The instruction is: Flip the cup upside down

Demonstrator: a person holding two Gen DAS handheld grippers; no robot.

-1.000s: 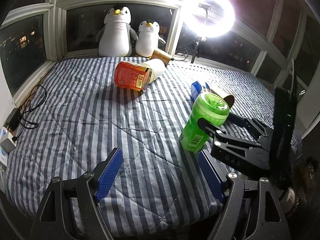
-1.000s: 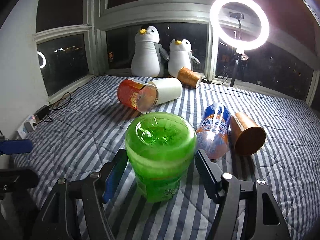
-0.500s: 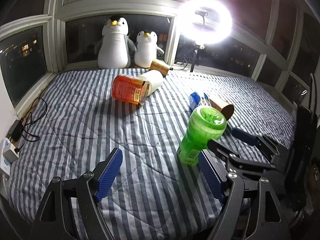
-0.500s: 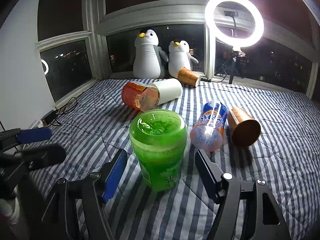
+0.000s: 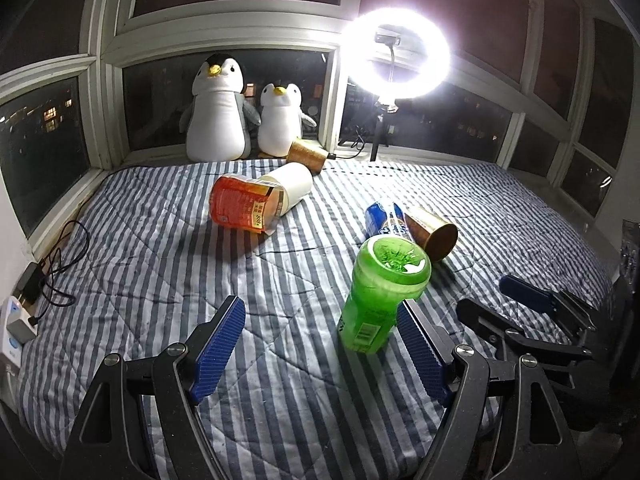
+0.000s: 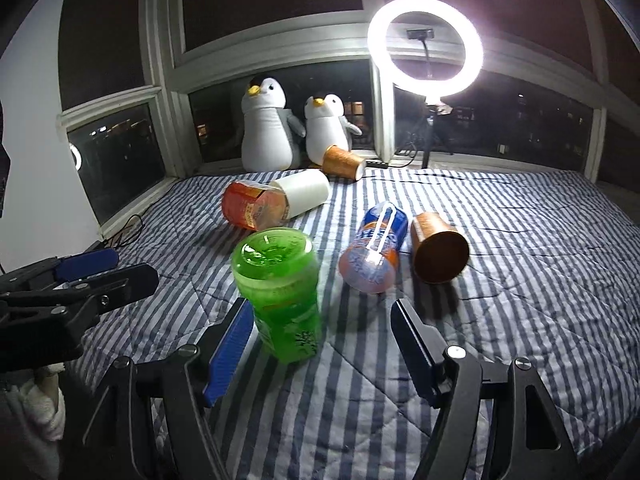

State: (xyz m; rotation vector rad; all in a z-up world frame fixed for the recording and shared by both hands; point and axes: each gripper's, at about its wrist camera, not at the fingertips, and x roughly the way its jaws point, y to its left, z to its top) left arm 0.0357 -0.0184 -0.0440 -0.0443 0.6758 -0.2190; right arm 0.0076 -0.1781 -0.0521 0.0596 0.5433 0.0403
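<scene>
A green plastic cup (image 5: 380,300) stands on the striped bedspread with its closed base up, rim down; it also shows in the right wrist view (image 6: 282,296). My left gripper (image 5: 320,352) is open and empty, the cup just ahead of its right finger. My right gripper (image 6: 320,344) is open and empty, drawn back from the cup, which stands near its left finger. In the left wrist view the right gripper (image 5: 508,300) shows at the right, apart from the cup.
Several cups lie on their sides: an orange one (image 6: 252,210) with a white one (image 6: 306,196), a blue-orange one (image 6: 374,254), a copper one (image 6: 438,252), another copper one (image 6: 344,162) by two plush penguins (image 6: 268,128). A ring light (image 6: 426,46) stands behind. Cables and a power strip (image 5: 16,320) lie left.
My right gripper has let go of the green cup and pulled back. The cup now stands free on the bed. The left gripper has backed off slightly.
</scene>
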